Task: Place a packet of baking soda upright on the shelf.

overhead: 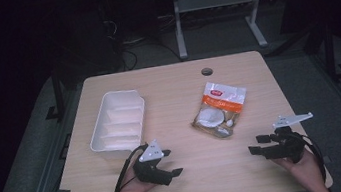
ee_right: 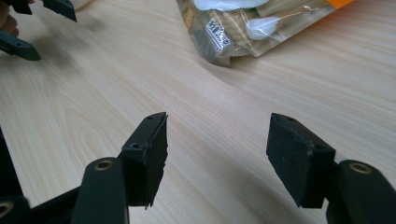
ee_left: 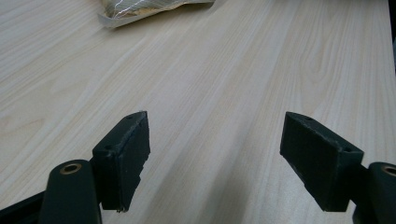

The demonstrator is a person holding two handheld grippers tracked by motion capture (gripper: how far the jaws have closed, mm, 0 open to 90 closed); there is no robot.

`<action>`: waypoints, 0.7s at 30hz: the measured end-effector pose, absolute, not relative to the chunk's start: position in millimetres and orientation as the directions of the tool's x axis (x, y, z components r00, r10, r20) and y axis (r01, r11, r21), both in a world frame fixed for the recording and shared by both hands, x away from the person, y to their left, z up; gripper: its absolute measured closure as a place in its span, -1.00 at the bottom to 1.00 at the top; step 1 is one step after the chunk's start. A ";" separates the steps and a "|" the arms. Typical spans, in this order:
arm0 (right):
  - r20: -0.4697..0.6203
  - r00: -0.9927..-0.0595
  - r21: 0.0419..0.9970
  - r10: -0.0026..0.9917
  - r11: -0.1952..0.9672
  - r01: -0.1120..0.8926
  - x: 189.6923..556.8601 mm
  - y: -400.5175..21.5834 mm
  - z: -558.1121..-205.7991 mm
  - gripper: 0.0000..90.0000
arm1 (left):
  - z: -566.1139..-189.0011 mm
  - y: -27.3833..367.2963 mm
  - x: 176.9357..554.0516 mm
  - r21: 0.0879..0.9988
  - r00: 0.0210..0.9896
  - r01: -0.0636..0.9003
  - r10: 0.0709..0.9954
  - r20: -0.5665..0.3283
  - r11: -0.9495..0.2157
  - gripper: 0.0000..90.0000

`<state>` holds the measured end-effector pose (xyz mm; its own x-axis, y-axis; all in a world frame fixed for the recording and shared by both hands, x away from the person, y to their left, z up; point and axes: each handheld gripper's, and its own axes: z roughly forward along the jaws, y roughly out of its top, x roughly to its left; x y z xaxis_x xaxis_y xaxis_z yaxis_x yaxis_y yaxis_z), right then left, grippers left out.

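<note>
While both grippers are resting low over the near edge of the table (overhead: 176, 82), the snack bag (overhead: 219, 109) is lying flat near the middle of it, well apart from either one. The left gripper (overhead: 167, 163) is sitting with its jaws spread wide and nothing between them, and the right gripper (overhead: 257, 145) is likewise standing open and empty. From the right gripper the bag is lying ahead and toward the person's left; from the left gripper it is lying ahead and to the right. Its long axis is running from the far right corner down toward the near left. The right gripper is looking slightly nearer to it, I judge. The white tray (overhead: 118, 124) is sitting left of the bag, apart from it
</note>
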<state>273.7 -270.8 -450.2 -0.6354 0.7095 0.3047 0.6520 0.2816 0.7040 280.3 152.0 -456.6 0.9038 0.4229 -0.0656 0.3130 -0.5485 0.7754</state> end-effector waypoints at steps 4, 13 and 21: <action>0.310 -0.647 0.704 0.697 0.289 0.649 273.2 -269.6 -449.5 -0.14 | -455.6 151.0 281.4 0.775 0.903 0.327 0.421 -0.088 -0.540 -0.38; 0.289 -0.680 0.707 0.674 0.329 0.626 273.1 -260.9 -446.7 -0.15 | -449.1 142.0 279.2 0.774 0.911 0.306 0.408 -0.068 -0.555 -0.07; 0.310 -0.671 0.702 0.674 0.313 0.639 280.5 -267.7 -449.6 -0.17 | -442.3 112.6 289.6 0.760 0.918 0.290 0.394 -0.049 -0.582 0.37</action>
